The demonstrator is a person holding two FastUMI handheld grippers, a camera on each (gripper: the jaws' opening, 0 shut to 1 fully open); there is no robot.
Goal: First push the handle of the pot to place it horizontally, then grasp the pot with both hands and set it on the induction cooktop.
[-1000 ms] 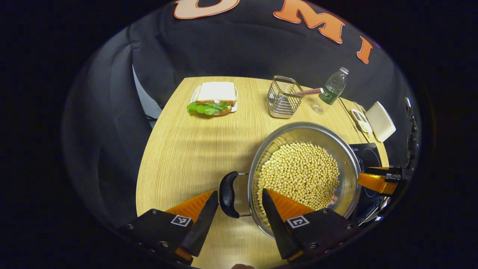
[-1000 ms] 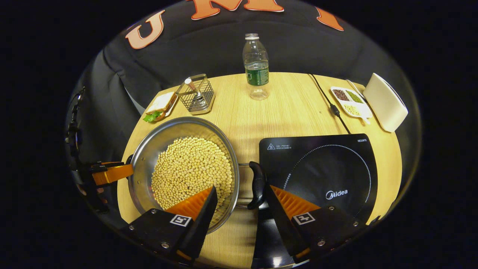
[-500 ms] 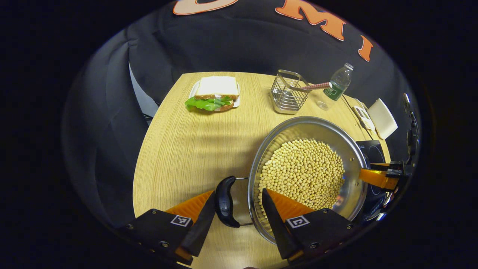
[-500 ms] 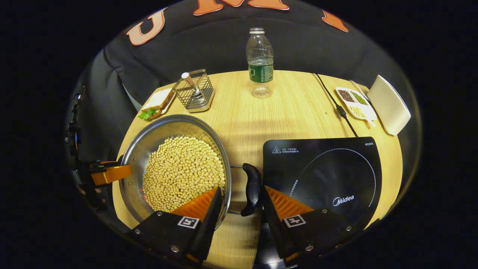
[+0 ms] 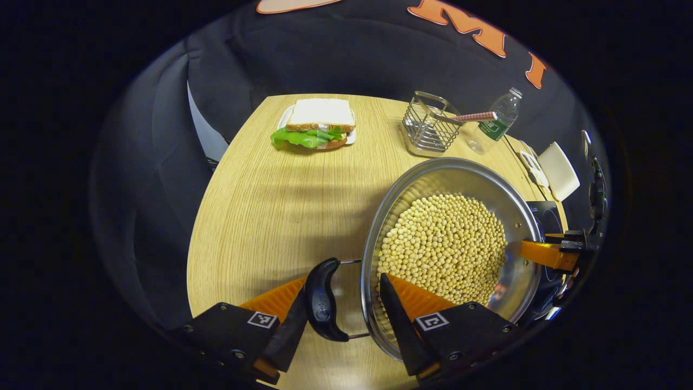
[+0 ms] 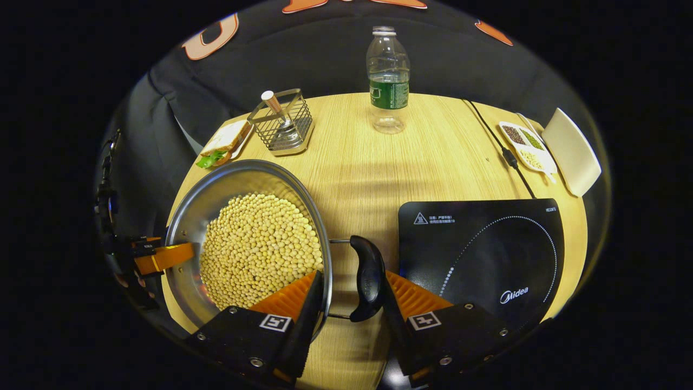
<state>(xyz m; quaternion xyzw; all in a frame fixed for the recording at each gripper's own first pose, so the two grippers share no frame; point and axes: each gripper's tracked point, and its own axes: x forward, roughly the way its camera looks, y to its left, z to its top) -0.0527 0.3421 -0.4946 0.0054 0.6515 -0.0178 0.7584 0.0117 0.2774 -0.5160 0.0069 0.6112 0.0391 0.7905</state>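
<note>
At the left, the left gripper point(image 5: 338, 319) stood spread, one finger outside the black curved left handle point(image 5: 323, 299), the other over the rim of the wide steel pot of yellow beans point(image 5: 449, 249); the pot sat on the pale wooden table point(image 6: 379, 162); the right gripper point(image 6: 349, 319) likewise straddled the black right handle point(image 6: 368, 277), jaws apart; the flat black induction cooktop point(image 6: 487, 254) lay just beside it. Judged: handles level, grasp under way; next, both should pinch, lift evenly, carry right.

free: bare tabletop point(image 6: 373, 179) between pot point(image 6: 246, 244) and cooktop point(image 6: 482, 254) | cooktop top bare | far edge: wire basket point(image 6: 284, 127), bottle point(image 6: 388, 81), cable point(image 6: 501, 149) | left: sandwich point(image 5: 316, 123), well apart
</note>
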